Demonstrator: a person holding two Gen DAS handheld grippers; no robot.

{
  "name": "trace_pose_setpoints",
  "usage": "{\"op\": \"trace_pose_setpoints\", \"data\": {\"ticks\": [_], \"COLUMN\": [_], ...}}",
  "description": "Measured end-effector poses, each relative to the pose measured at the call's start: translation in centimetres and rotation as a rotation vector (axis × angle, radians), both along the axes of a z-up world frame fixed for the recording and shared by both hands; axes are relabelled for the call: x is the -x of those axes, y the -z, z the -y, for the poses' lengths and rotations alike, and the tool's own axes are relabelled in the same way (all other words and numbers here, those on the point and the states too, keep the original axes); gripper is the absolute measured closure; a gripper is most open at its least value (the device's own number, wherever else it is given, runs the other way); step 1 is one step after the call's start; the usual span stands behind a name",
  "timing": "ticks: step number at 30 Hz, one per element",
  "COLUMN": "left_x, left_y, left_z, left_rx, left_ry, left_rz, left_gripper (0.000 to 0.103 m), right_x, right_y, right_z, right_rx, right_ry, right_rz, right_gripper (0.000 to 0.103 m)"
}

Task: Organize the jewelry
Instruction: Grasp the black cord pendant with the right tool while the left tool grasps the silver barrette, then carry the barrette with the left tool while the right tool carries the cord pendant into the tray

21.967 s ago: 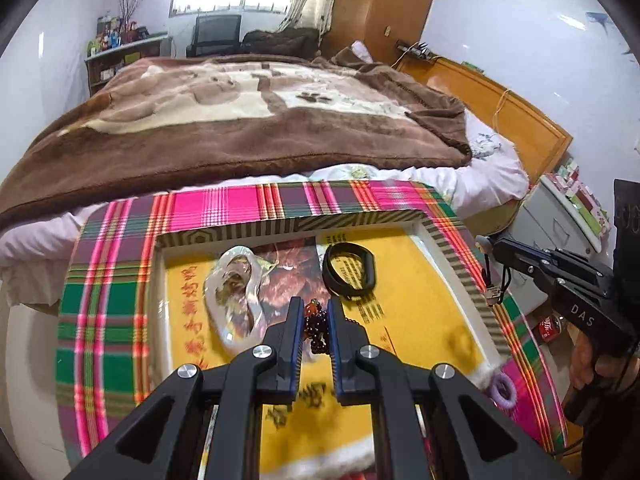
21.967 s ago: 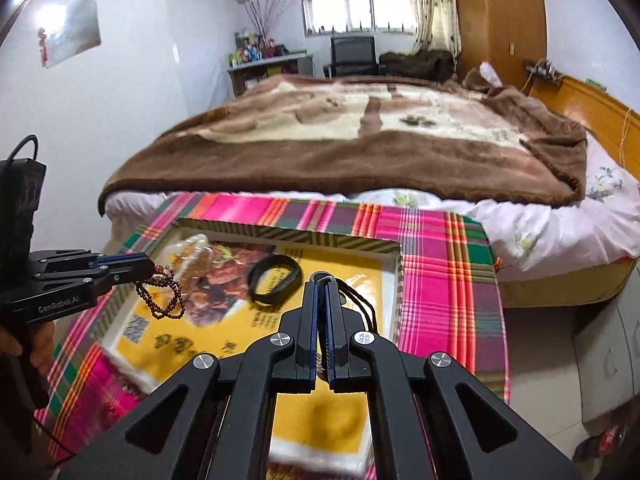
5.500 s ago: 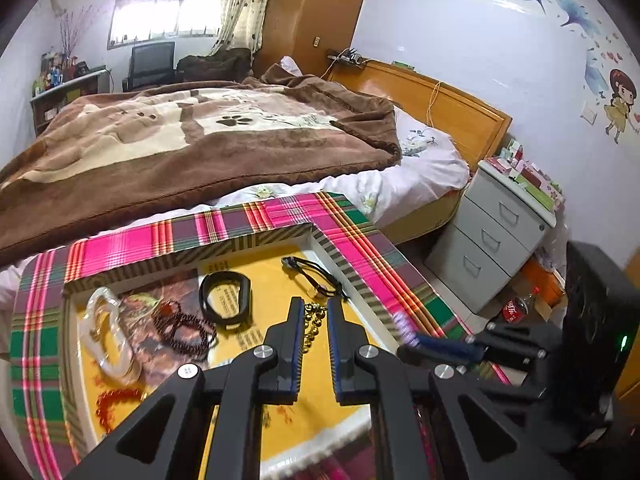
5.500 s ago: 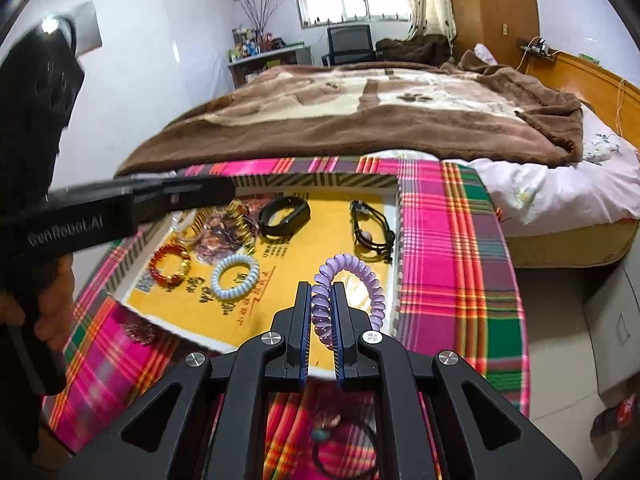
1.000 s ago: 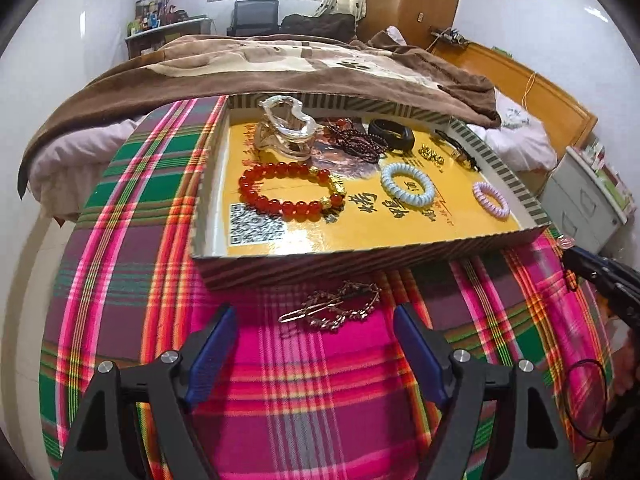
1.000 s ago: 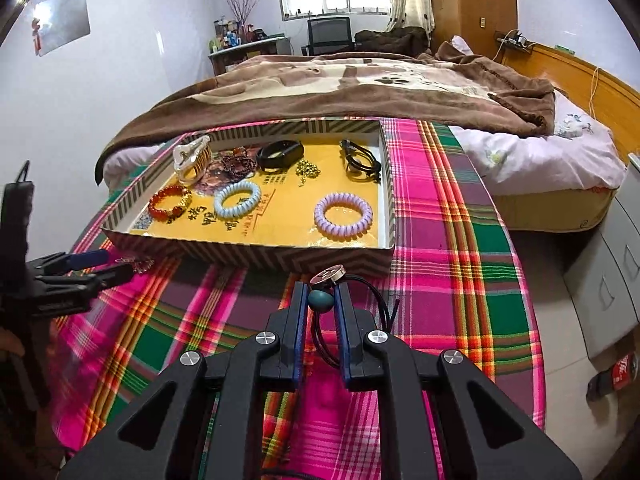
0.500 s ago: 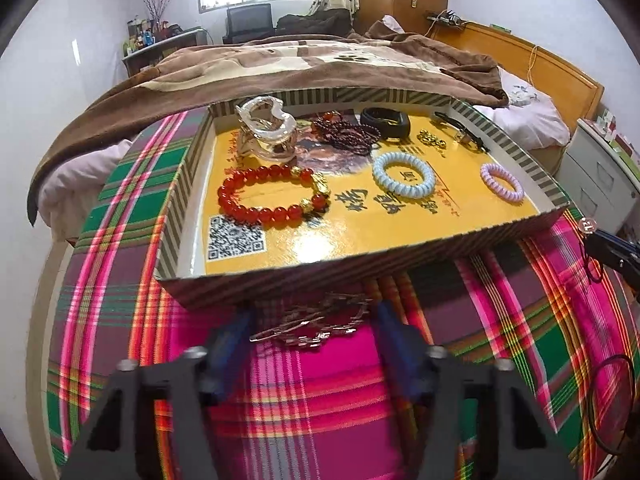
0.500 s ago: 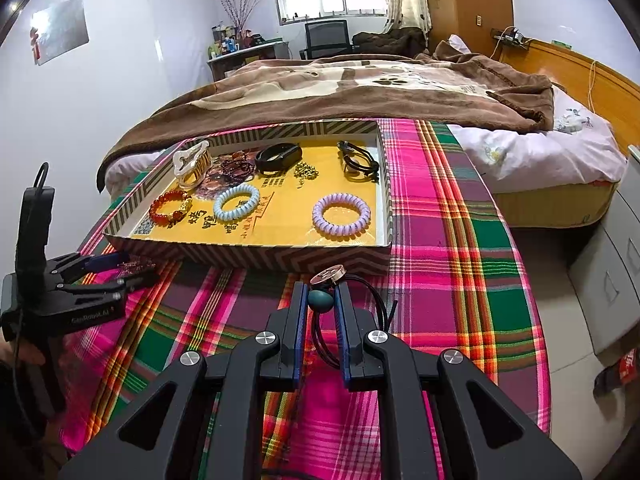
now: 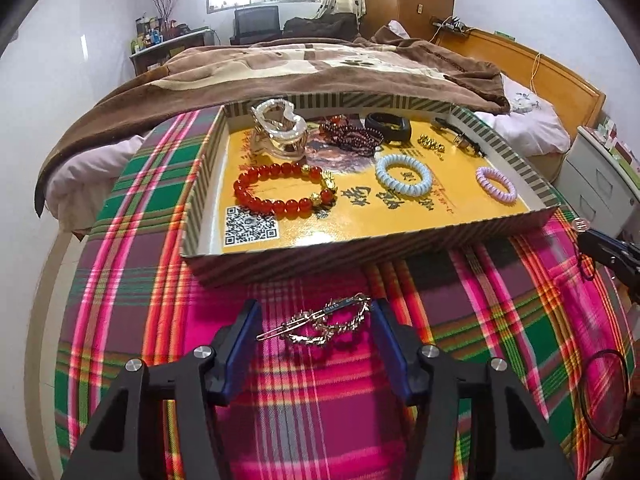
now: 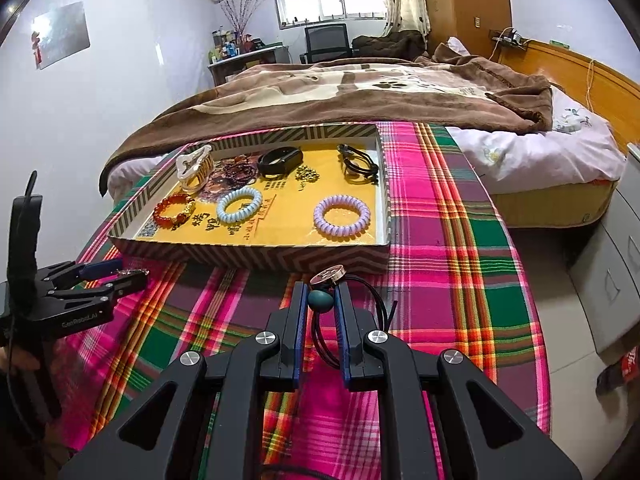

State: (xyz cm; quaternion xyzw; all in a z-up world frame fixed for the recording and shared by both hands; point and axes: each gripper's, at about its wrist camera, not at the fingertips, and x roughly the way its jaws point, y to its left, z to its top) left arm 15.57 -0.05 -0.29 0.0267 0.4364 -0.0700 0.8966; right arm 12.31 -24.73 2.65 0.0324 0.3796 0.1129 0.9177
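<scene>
1. Plaid cloth (image 9: 132,208) in pink and green covers the table, and a striped cardboard tray (image 9: 202,184) with a yellow floor sits on it at the far side.
2. At the tray's left end lie a clear hair claw (image 9: 280,130) and a red bead bracelet (image 9: 284,192); a dark bead string (image 9: 352,136) and a black band (image 9: 388,124) sit further back.
3. Toward the right of the tray lie a pale blue coil hair tie (image 9: 404,174), small gold beads (image 9: 430,145), a lilac coil hair tie (image 9: 496,185) and a black cord piece (image 9: 460,138) by the right wall.
4. With that many pieces already in the tray, the sorting looks mostly done.
5. On the cloth just in front of the tray lies a gold hair clip (image 9: 320,326), outside the tray.
6. The left gripper (image 9: 314,338) is spread wide with one finger on each side of the clip and neither pad visibly touching it, so the clip looks like its next pick.
7. The right gripper (image 10: 320,304), further right, has its fingers drawn in on a green bead (image 10: 320,300) of a black cord necklace (image 10: 372,300) with a round coppery pendant (image 10: 327,274), whose cord loops onto the cloth.
8. Judging by this, two pieces remain: the clip and the necklace, both close to the tray's near wall.
</scene>
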Motion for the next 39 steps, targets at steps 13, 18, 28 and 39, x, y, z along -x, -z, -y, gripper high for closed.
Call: {"op": "trace_pose_setpoints", "data": {"ticks": [13, 18, 28, 39], "left_x": [1.9, 2.5, 3.1, 1.8], "left_y": [-1.6, -3.0, -5.4, -8.1], "left_z": [0.2, 0.3, 1.0, 1.6], "left_rx": [0.014, 0.018, 0.028, 0.058], "left_ry": [0.017, 0.028, 0.056, 0.094], "left_rz": [0.039, 0.07, 0.114, 0.154], "left_gripper": [0.051, 0.051, 0.051, 0.051], "right_x": [1.1, 1.5, 1.8, 1.0], "right_y": [-0.9, -1.3, -2.9, -5.7], "right_z": [-0.9, -1.4, -2.2, -2.5], "right_rx": [0.002, 0.003, 0.015, 0.016], "right_ry": [-0.018, -0.027, -0.047, -0.065], "right_rz": [0.017, 0.028, 0.065, 0.123], "right_gripper": [0.089, 0.089, 0.089, 0.089]}}
